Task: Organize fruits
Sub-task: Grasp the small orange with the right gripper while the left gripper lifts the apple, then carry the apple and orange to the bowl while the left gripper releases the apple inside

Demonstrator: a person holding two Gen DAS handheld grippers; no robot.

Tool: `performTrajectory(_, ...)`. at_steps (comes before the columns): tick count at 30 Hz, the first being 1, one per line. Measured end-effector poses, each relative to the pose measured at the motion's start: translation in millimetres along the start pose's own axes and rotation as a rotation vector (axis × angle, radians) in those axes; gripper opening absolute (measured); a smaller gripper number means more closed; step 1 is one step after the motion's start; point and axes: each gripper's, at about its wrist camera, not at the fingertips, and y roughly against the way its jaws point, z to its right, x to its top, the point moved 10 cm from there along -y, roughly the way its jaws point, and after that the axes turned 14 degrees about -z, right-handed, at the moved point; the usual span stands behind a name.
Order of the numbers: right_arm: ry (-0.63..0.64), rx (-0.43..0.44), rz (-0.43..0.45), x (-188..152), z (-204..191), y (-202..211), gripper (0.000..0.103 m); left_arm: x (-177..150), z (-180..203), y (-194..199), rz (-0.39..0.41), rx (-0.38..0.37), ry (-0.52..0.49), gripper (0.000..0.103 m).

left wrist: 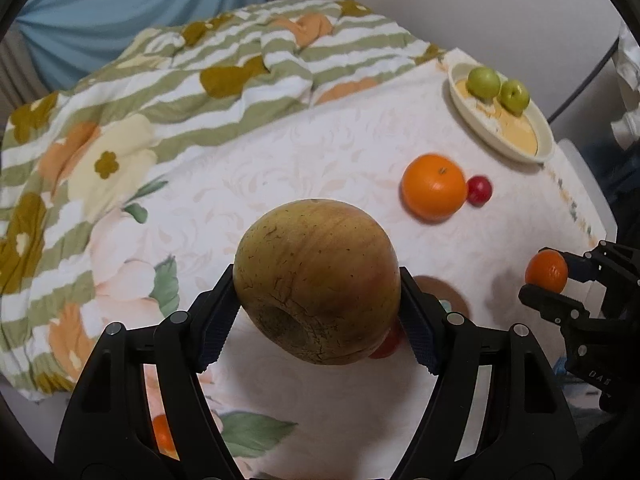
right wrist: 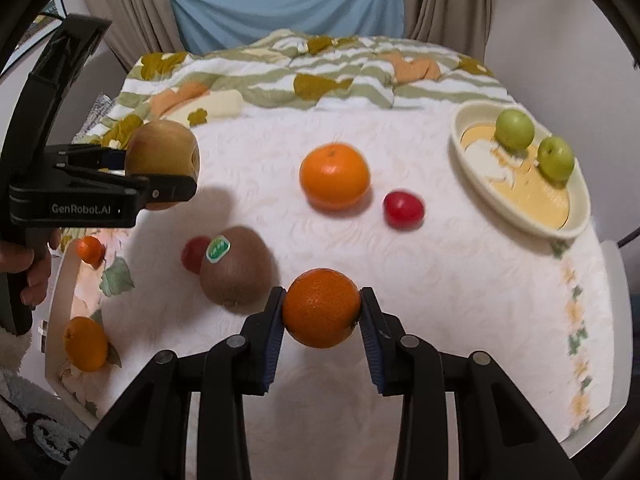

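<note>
My left gripper (left wrist: 318, 304) is shut on a big yellow-brown apple (left wrist: 318, 280) and holds it above the white cloth; it shows in the right wrist view (right wrist: 162, 168) at the left. My right gripper (right wrist: 322, 312) is shut on a small orange (right wrist: 322, 307), also seen in the left wrist view (left wrist: 547, 271) at the right. A cream plate (right wrist: 576, 222) at the far right holds two green apples (right wrist: 515, 129). A large orange (right wrist: 334, 175), a red fruit (right wrist: 403, 208), a kiwi (right wrist: 237, 267) with a sticker and another red fruit (right wrist: 193, 254) lie on the cloth.
Two more small oranges (right wrist: 86, 344) lie at the left edge on a flowered cloth. A striped flowered quilt (left wrist: 160, 92) is bunched at the back. Blue fabric (right wrist: 288, 4) and curtains hang behind. The table edge (right wrist: 612, 320) drops off at the right.
</note>
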Motion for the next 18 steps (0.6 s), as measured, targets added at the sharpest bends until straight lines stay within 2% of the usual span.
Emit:
performTrajectory(9,0.048,0.006,0.075,22,47,56,0.034,16,42,47,0.068,0.002,0.097,0.082)
performTrajectory(18,0.083,0.010,0.134,47,116,92,0.034,57,106,71,0.144,-0.002,0.138,0.082)
